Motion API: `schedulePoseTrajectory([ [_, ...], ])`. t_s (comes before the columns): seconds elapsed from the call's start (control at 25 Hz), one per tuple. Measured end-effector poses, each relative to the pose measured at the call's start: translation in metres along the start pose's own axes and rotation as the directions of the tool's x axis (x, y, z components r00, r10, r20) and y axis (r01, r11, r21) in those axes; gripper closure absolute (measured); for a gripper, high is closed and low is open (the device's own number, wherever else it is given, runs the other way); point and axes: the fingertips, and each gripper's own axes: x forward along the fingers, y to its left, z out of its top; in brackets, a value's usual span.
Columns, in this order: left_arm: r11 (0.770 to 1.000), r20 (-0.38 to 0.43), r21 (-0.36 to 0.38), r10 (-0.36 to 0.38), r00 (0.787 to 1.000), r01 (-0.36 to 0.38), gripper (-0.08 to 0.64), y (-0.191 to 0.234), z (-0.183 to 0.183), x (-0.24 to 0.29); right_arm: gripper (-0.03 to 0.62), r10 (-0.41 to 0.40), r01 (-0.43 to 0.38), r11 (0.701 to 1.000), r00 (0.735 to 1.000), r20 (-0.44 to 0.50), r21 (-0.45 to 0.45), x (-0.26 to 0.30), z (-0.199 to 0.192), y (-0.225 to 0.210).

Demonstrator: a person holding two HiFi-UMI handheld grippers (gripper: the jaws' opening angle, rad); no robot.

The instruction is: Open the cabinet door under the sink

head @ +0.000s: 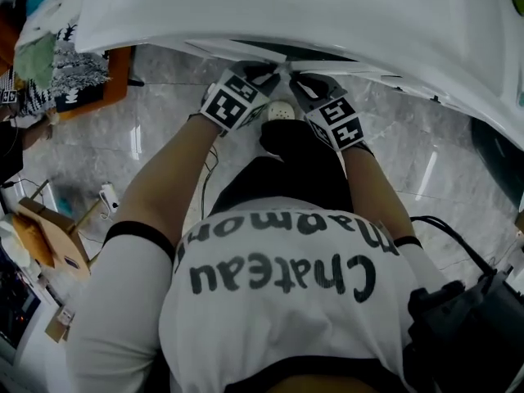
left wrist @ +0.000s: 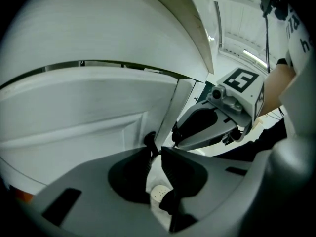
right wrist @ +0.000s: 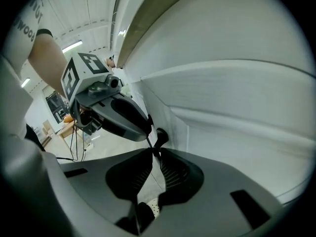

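Two white panelled doors (left wrist: 84,117), round dark knobs (right wrist: 161,135)

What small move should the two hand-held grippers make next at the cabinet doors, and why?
Probably draw both back toward the person, swinging the doors outward. The left hand-held gripper looks closed on the left knob, the right hand-held gripper on the right knob, and the white left door and right door look nearly shut.
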Motion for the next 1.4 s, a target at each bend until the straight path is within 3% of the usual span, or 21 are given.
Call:
schedulePoseTrajectory([
  [0.2,1.000,0.003,0.027,0.002,1.000,-0.002,0.512,-0.004,-0.005,-0.002,0.552,-0.007,0.007,1.000,1.000,-0.021,-0.030,-0.005,-0.006,0.003],
  [0.72,0.994,-0.027,0.074,-0.074,0.997,0.076,0.514,-0.024,-0.021,-0.014,0.557,0.033,-0.050,0.991,0.990,-0.138,-0.123,-0.015,-0.018,0.013],
  [1.16,0.991,-0.057,0.112,-0.073,0.996,0.079,0.514,-0.031,-0.042,-0.026,0.556,0.016,-0.046,0.988,0.981,-0.193,-0.151,-0.029,-0.037,0.029],
  [1.4,0.992,-0.085,0.096,-0.069,0.994,0.078,0.514,-0.037,-0.055,-0.034,0.555,0.019,-0.047,0.991,0.975,-0.221,-0.126,-0.039,-0.049,0.038],
])
